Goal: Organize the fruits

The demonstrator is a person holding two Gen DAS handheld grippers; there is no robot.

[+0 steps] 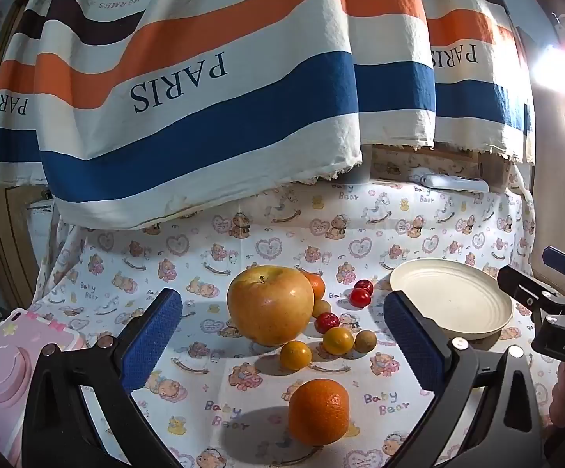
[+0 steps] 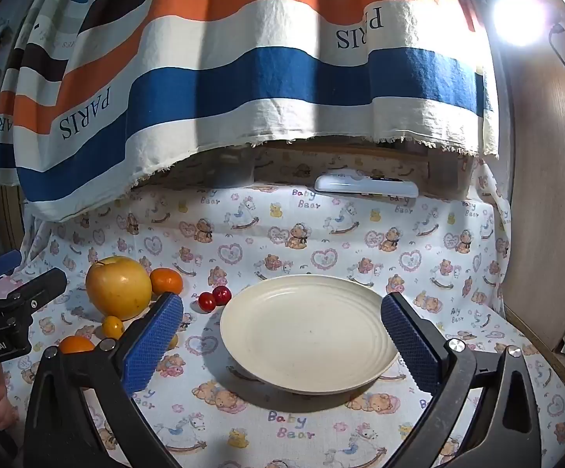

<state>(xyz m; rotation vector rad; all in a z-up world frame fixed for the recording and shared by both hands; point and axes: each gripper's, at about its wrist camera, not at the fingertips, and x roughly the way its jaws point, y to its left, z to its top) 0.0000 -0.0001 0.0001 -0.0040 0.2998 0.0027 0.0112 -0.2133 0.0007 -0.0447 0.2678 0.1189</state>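
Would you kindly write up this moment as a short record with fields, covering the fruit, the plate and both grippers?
surface: baby-bear tablecloth
plate: cream plate, nothing on it
large fruit: yellow apple, upright, stem up
oranges: near orange in front of the left gripper; far orange behind the apple
small fruit: three red cherries, e.g.; two yellow round fruits and two brownish ones, beside the apple
left gripper: open, holding nothing
right gripper: open, holding nothing, facing the plate
backdrop: striped PARIS cloth
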